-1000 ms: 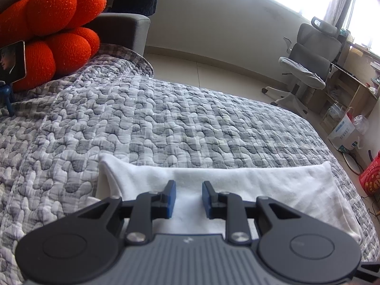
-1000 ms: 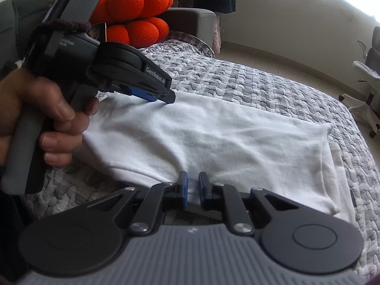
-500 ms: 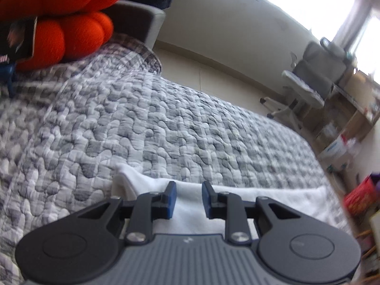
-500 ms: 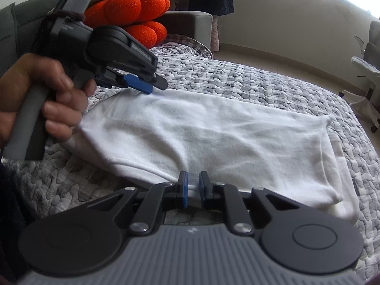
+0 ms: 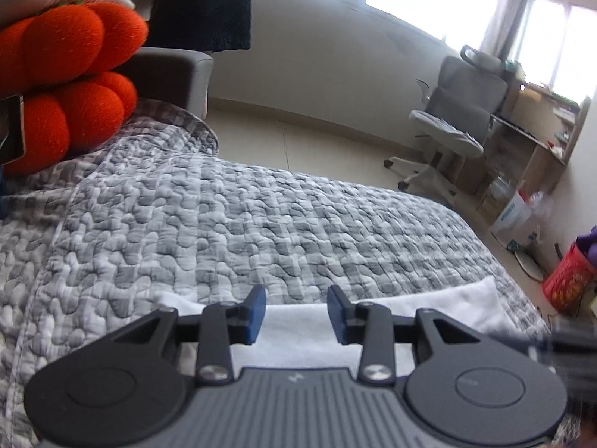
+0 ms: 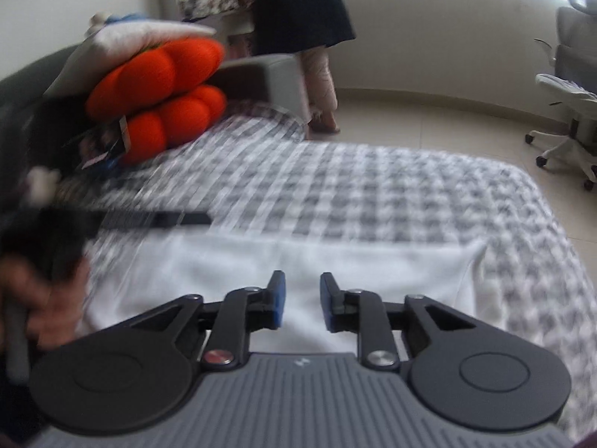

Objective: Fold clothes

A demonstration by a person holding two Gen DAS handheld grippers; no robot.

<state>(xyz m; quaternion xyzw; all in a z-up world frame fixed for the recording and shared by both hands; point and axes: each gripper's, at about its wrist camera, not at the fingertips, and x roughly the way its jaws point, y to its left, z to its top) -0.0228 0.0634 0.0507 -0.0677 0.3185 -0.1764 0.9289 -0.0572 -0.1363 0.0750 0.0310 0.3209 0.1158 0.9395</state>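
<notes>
A white garment [image 6: 261, 261] lies folded in a long flat band on the grey quilted bed [image 6: 373, 194]. It also shows in the left wrist view [image 5: 447, 298], mostly hidden under the gripper body. My left gripper [image 5: 296, 313] is open and empty above the garment's far edge. My right gripper [image 6: 301, 300] is open and empty above the garment's near middle. In the right wrist view the left gripper is a dark motion-blurred shape at the left, held in a hand [image 6: 44, 298].
An orange lobed cushion [image 5: 67, 86] sits at the head of the bed against a grey armchair [image 5: 175, 78]. A grey office chair [image 5: 455, 119] and a desk stand by the windows. A red basket [image 5: 567, 280] and a white bucket [image 5: 511, 216] sit on the floor to the right.
Both grippers opened, and the right one let go of the garment's near edge. Both rose and tilted up, so more of the room shows. The left gripper swung away from the garment, blurred.
</notes>
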